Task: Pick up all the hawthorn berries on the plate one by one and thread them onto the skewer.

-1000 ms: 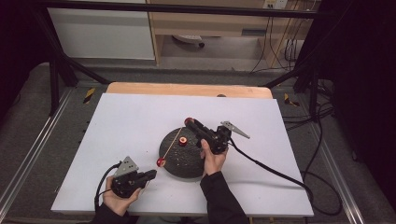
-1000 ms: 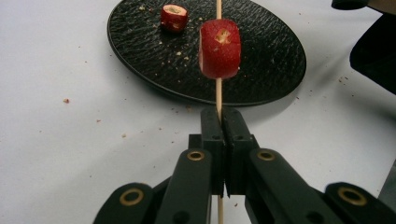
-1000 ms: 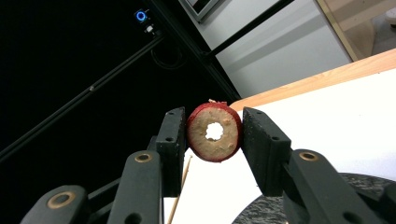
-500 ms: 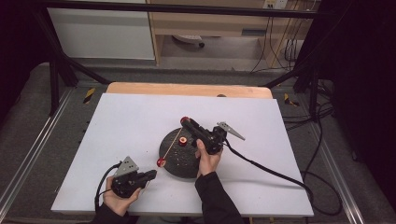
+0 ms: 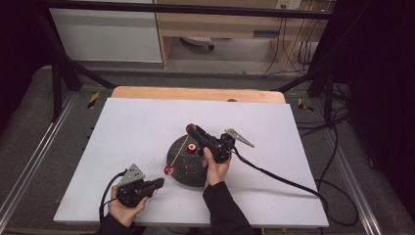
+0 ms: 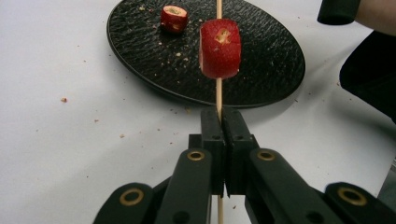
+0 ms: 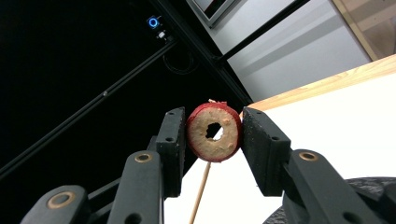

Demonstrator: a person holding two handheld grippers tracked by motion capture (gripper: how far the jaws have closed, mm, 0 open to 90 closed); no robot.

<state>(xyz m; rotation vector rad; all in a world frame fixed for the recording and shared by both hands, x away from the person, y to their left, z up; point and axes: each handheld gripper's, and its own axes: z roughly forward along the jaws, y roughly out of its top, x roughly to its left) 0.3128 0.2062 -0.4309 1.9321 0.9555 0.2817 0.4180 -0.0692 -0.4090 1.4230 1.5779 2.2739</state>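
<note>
My left gripper [image 5: 159,182] is shut on the near end of a thin wooden skewer [image 6: 218,93], close to the table's front edge. A red apple-like slice [image 6: 220,48] is threaded on the skewer [image 5: 180,152], just above the rim of a black plate [image 5: 186,171]. A second red piece [image 5: 192,147] lies on the plate [image 6: 261,60]. My right gripper [image 5: 192,129] hangs over the plate's far side, shut on a red ring slice [image 7: 214,132] with a hole through its middle. The skewer's far tip is right at this slice [image 5: 190,128].
The plate sits on a white table top [image 5: 122,137] with crumbs scattered around it. A wooden strip [image 5: 195,93] runs along the table's far edge. The right gripper's cable [image 5: 284,178] trails off to the right over the table.
My right gripper has shifted a little to the left with the ring slice, towards the skewer's tip. The left gripper and skewer have kept still.
</note>
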